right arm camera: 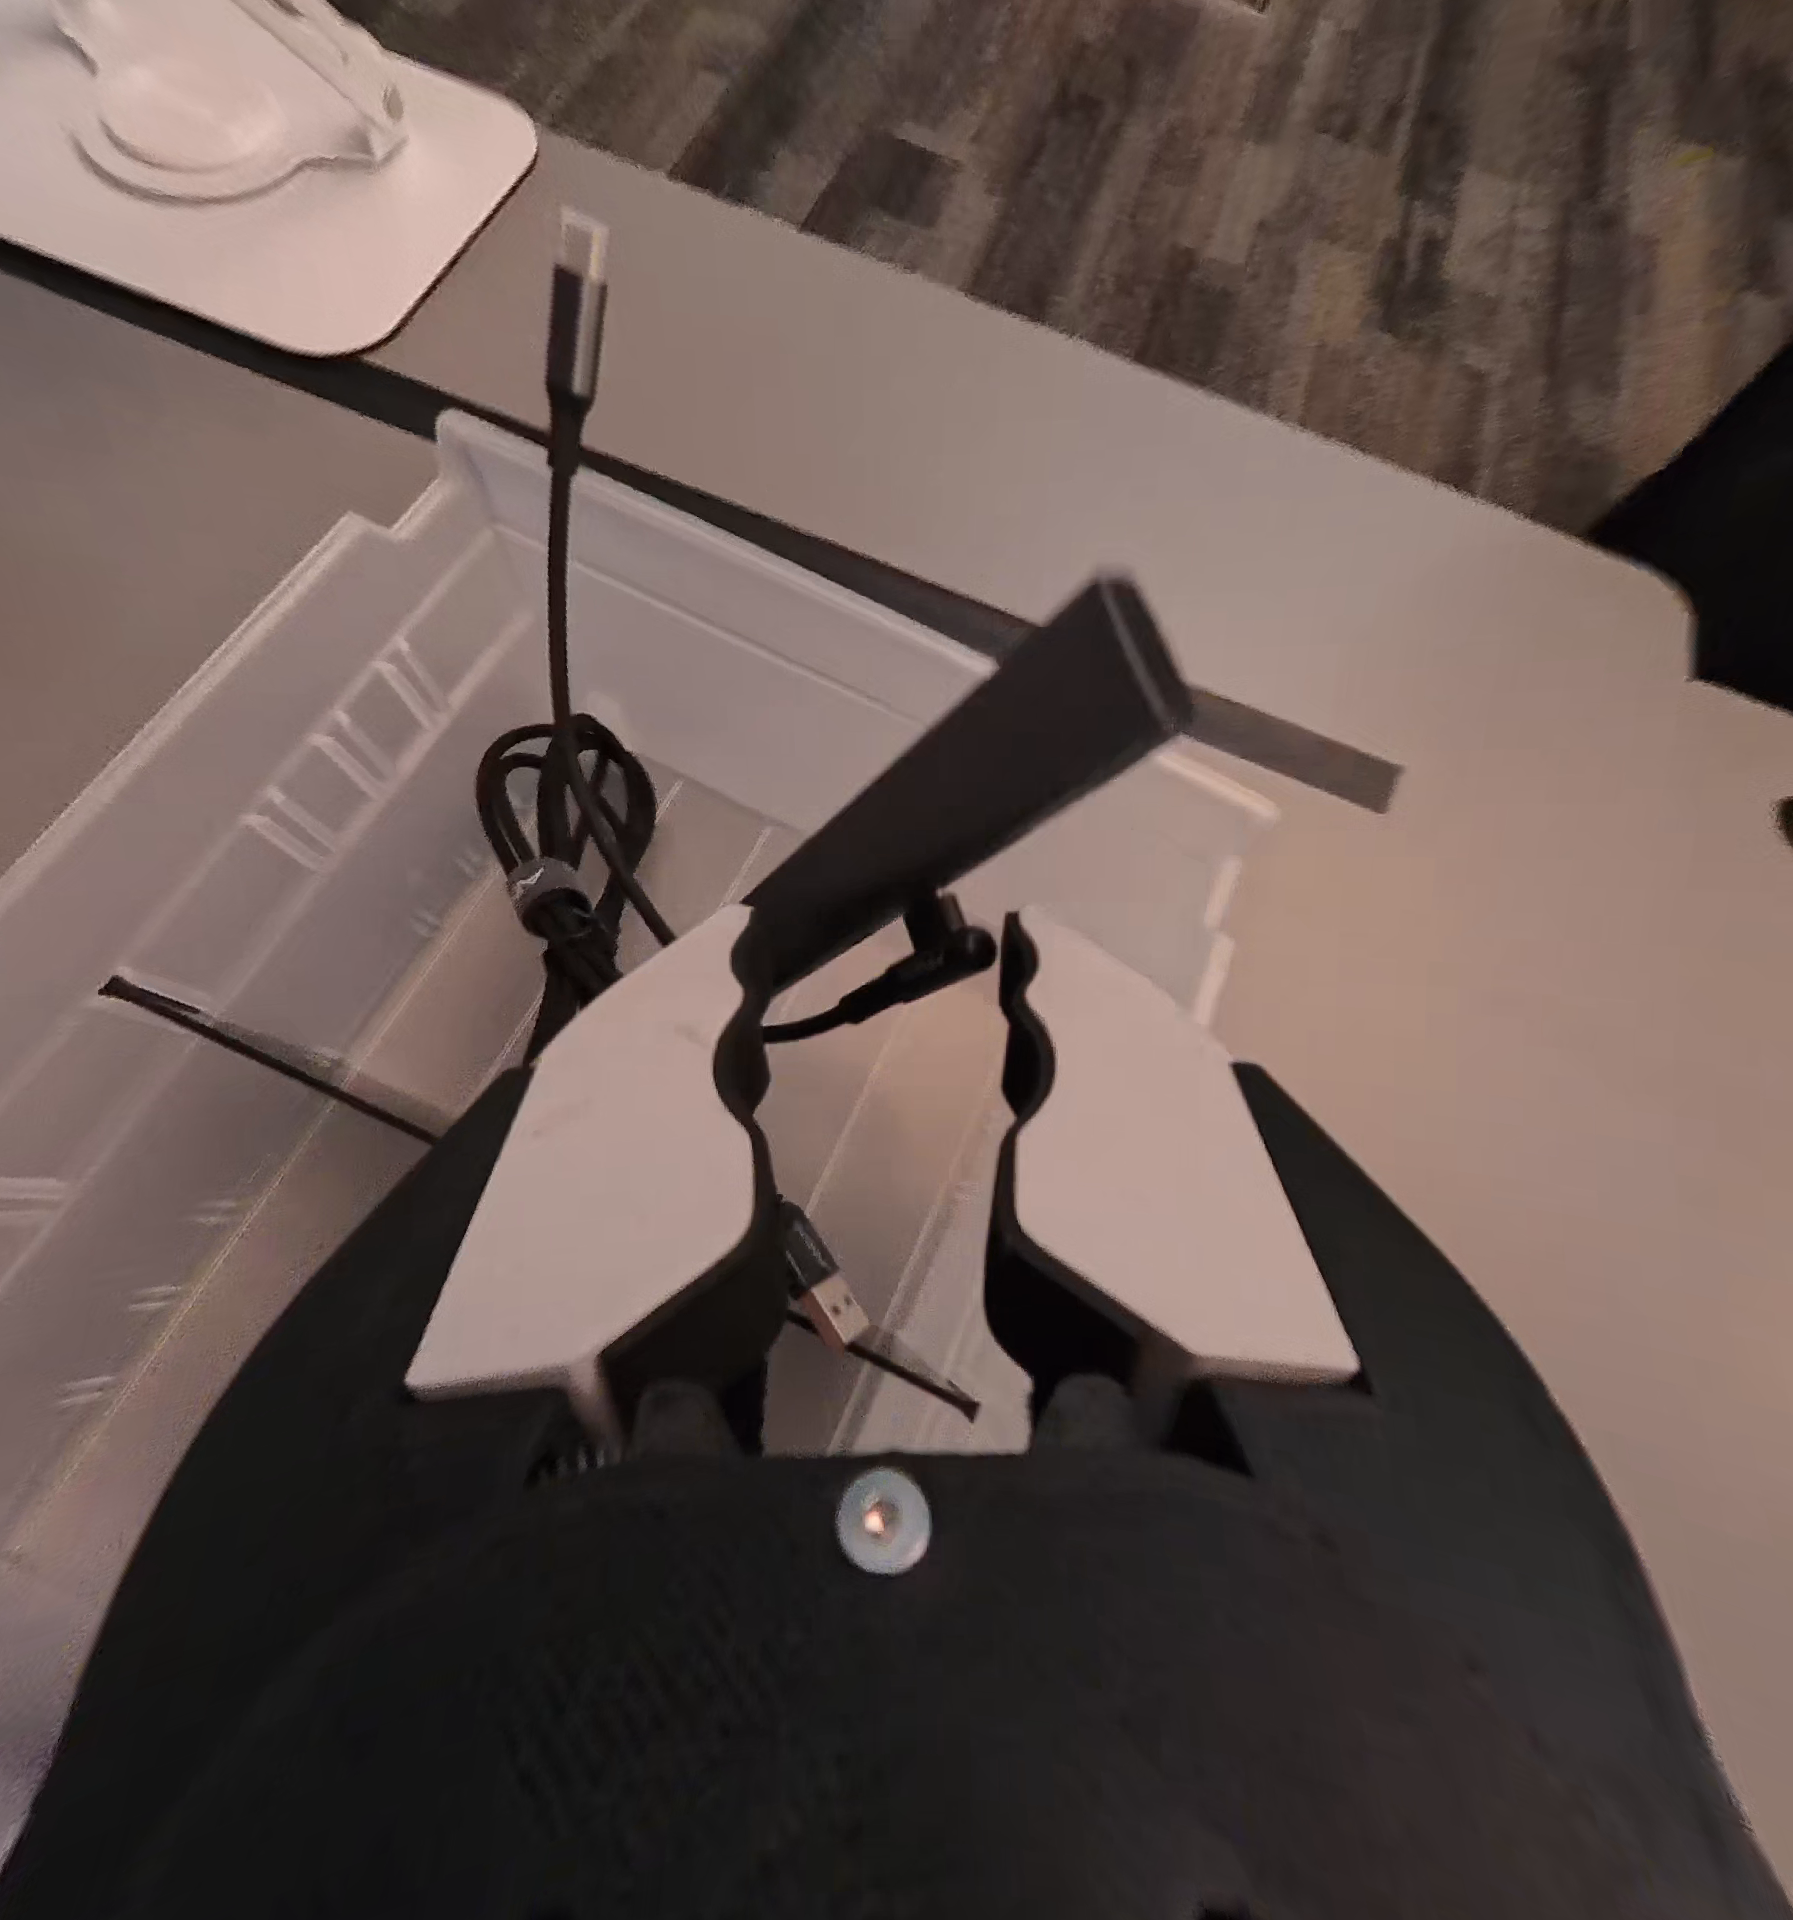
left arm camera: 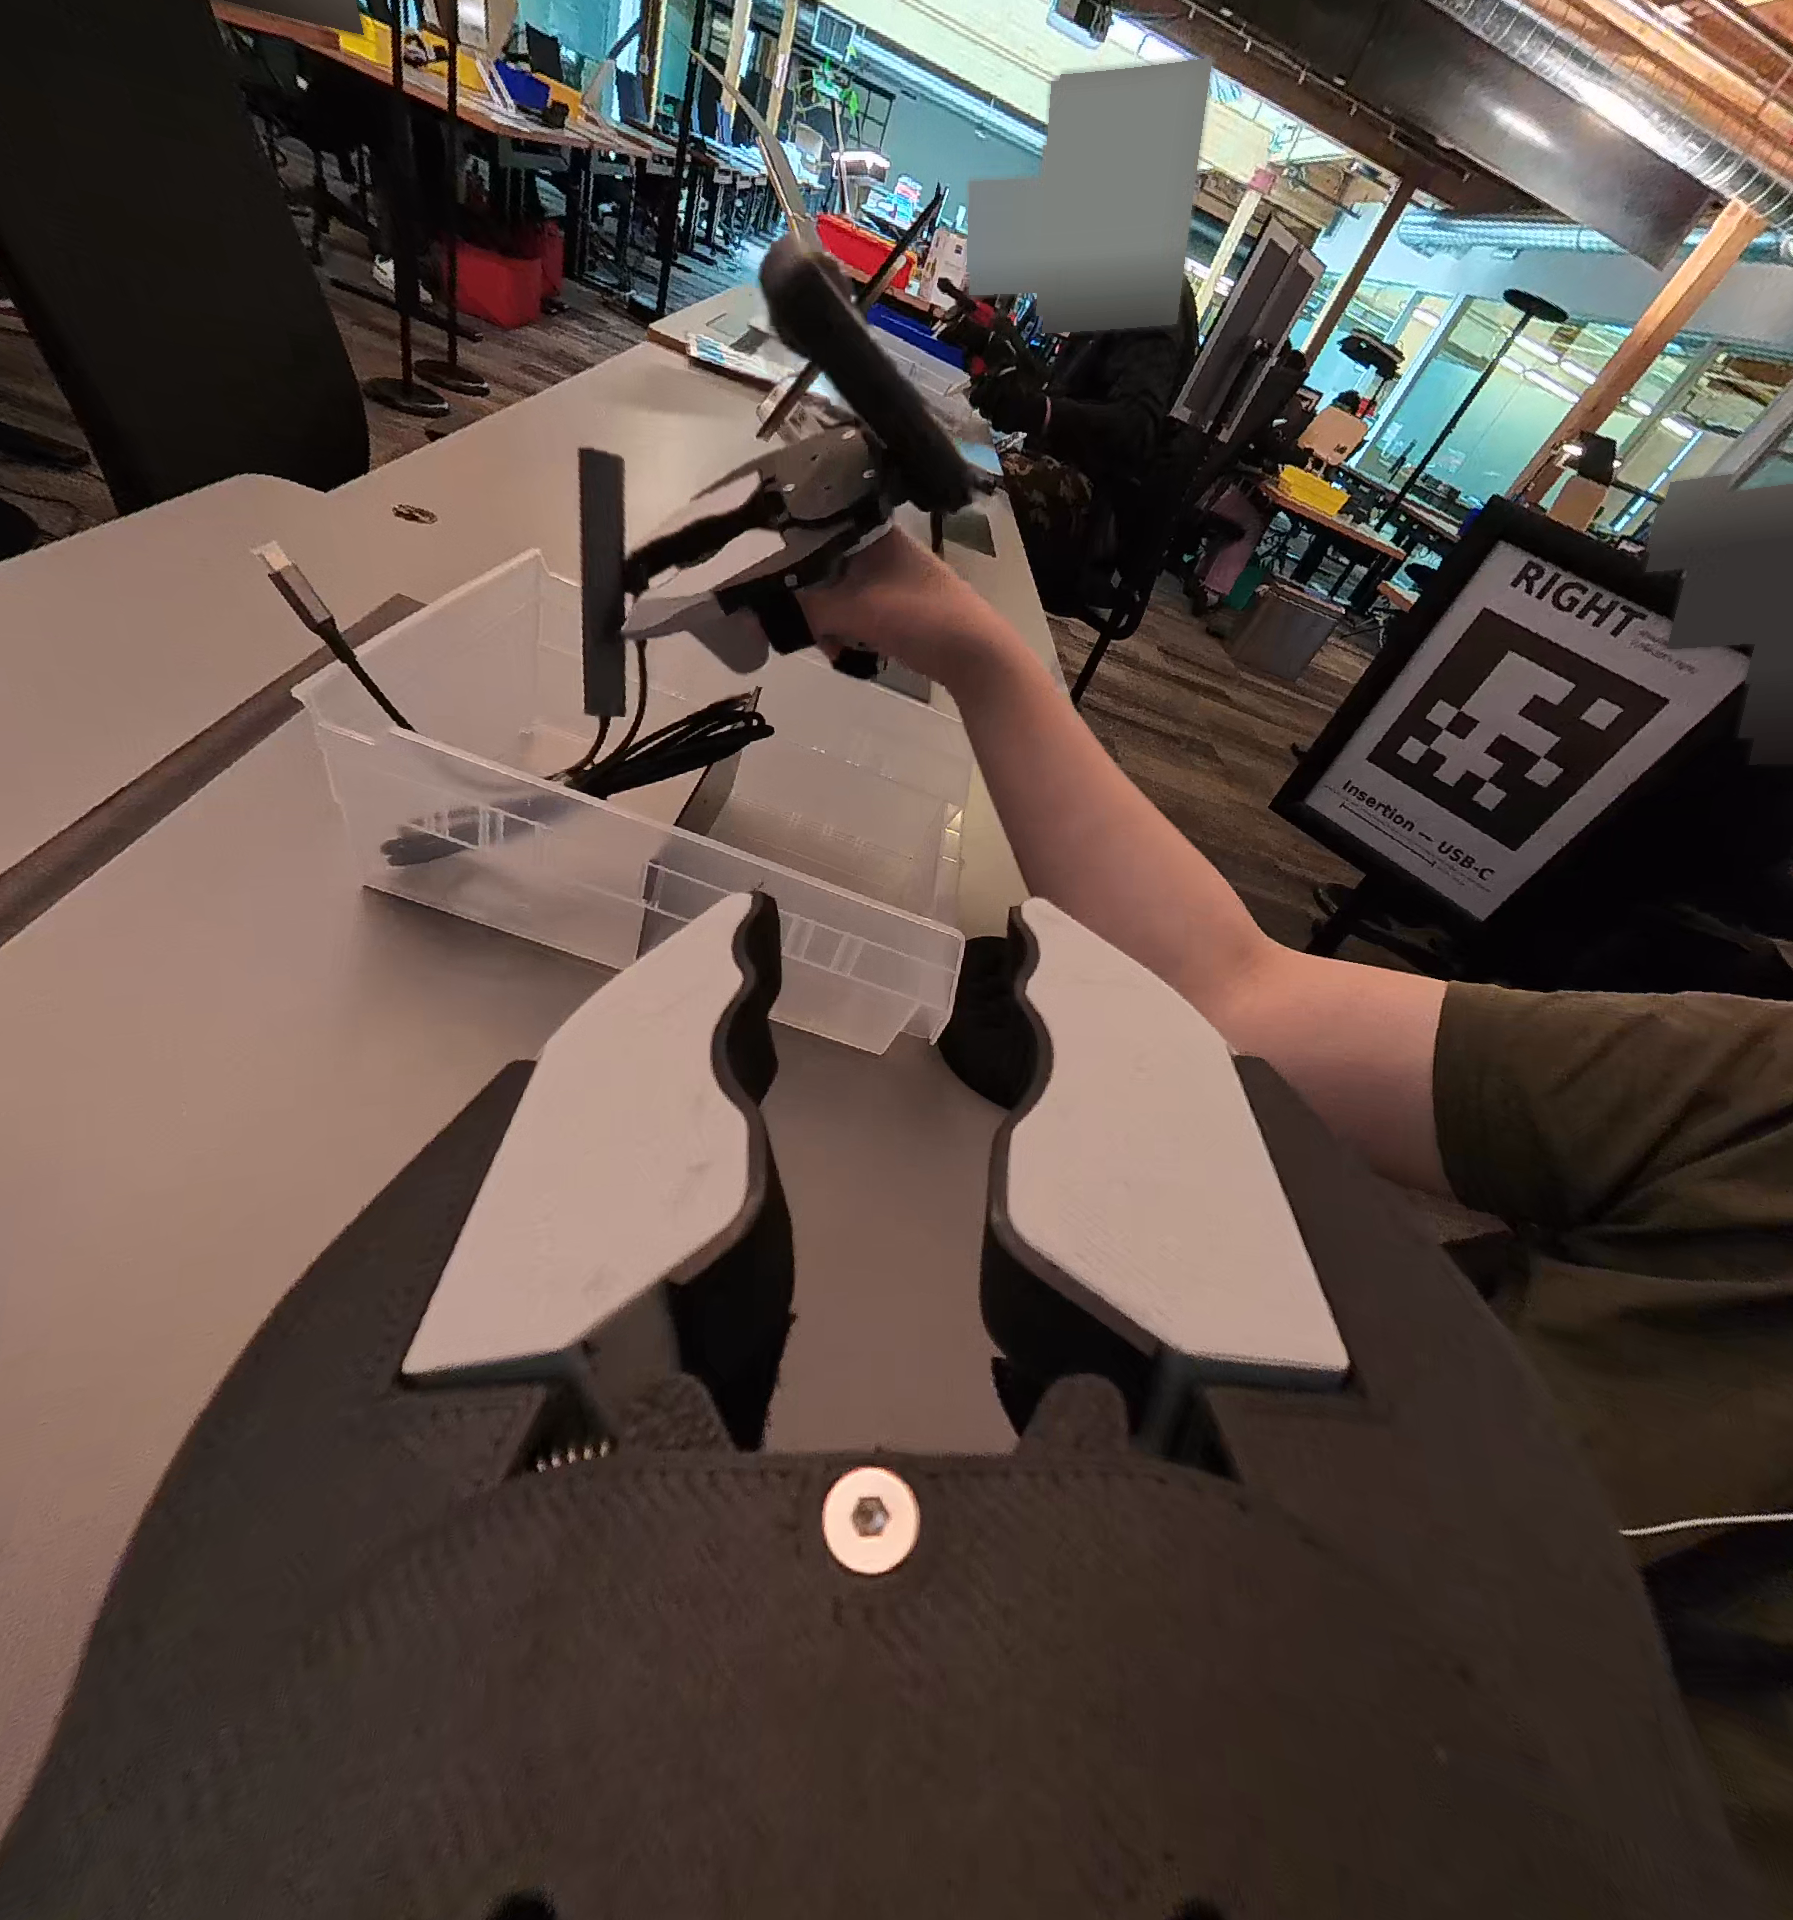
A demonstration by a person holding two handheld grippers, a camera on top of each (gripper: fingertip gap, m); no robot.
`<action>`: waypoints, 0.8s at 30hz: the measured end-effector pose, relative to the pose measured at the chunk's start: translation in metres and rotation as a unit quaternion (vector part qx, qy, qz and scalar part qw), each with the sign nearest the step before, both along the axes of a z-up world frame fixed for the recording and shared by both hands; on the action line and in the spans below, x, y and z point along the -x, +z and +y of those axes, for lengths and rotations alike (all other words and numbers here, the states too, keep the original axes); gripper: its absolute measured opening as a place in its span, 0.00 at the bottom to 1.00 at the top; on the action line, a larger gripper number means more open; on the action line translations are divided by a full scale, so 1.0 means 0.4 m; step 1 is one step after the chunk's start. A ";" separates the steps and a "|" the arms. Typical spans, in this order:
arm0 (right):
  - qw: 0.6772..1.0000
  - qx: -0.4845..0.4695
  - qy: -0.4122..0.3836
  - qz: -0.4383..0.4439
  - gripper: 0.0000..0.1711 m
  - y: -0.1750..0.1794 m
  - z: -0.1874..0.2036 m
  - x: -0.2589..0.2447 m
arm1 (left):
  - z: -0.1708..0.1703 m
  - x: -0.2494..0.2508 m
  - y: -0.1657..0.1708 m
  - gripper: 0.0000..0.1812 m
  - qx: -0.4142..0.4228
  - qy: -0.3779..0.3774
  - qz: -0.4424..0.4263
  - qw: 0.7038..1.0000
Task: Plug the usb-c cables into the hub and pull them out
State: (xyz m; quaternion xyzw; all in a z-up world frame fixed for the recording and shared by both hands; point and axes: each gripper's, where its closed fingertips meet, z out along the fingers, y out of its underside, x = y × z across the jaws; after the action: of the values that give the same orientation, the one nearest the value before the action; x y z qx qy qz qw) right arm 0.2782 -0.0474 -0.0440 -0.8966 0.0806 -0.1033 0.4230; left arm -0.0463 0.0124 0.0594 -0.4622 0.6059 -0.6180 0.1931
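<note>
The dark flat hub (left arm camera: 601,582) stands on end in the air over the clear bin (left arm camera: 518,842). It touches the tips of my right gripper (left arm camera: 653,582). In the right wrist view the hub (right arm camera: 975,769) leans on one fingertip (right arm camera: 736,935), with a gap to the other, so my right gripper (right arm camera: 876,930) is open. The hub's short lead (right arm camera: 913,966) hangs from its lower end. A coiled black cable bundle (right arm camera: 559,831) lies in the bin (right arm camera: 248,790), with one plug (right arm camera: 580,270) sticking up. The bundle (left arm camera: 663,743) and plug (left arm camera: 294,592) also show in the left wrist view. My left gripper (left arm camera: 887,935) is open and empty, low over the table near the bin.
A person's bare arm (left arm camera: 1079,810) reaches across to the right gripper. A framed sign on a stand (left arm camera: 1515,727) is beyond the table's right edge. A dark seam (left arm camera: 144,800) crosses the table. A white pad holding a clear object (right arm camera: 248,156) lies farther off. Seated people are behind. Tip to tip, the grippers are about 35 centimetres apart.
</note>
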 end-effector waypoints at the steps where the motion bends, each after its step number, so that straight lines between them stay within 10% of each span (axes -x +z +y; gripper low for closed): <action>1: 1.000 -0.011 -0.005 -0.006 0.25 0.020 -0.008 -0.003 | 0.002 0.000 0.001 0.22 0.000 0.002 -0.001 1.000; 18: 0.983 0.178 0.047 -0.005 0.21 -0.058 -0.129 0.064 | 0.050 0.015 0.018 0.21 -0.018 0.033 -0.002 0.999; 24: 0.985 0.162 0.052 -0.041 0.21 -0.032 -0.114 0.059 | 0.311 0.180 0.101 0.23 -0.189 0.287 0.021 0.939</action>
State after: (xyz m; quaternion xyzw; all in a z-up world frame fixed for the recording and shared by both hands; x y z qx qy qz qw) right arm 0.2546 -0.0931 -0.0569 -0.9511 -0.0010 -0.1297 0.2803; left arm -0.1183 0.1367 0.0998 -0.5847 0.5569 -0.4006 0.4330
